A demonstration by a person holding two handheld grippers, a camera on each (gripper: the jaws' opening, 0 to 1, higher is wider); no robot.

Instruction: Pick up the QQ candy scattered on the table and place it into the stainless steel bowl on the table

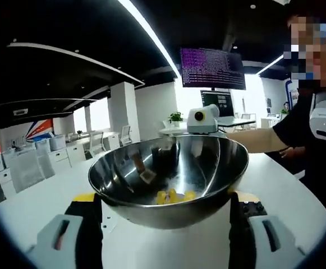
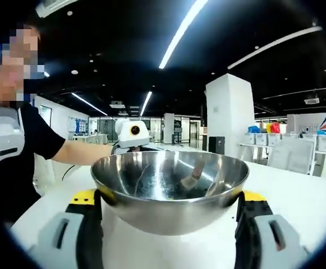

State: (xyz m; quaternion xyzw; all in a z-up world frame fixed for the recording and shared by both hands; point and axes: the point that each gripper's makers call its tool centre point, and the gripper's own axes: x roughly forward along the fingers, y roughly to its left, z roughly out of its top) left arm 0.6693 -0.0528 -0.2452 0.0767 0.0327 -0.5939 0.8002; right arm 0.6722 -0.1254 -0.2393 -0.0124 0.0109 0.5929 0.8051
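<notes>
Both grippers, left (image 1: 165,216) and right (image 2: 168,216), sit spread wide either side of the stainless steel bowl (image 1: 168,174) on the table (image 1: 39,202), yellow QQ candy (image 1: 174,196) inside, so a careless nudge might tip it.

Left gripper view: low above the tabletop (image 1: 33,204), level, very near the bowl (image 1: 168,174), which sits between its jaws; a person (image 1: 314,140) stands right of the bowl, a monitor (image 1: 212,68) hangs beyond it.

Right gripper view: equally low and near, bowl (image 2: 171,188) between its jaws, person (image 2: 17,157) left of the bowl, pillar (image 2: 230,112) beyond it.

Shared: bowl, tabletop (image 2: 303,188), person. The two views face the bowl from opposite sides.
</notes>
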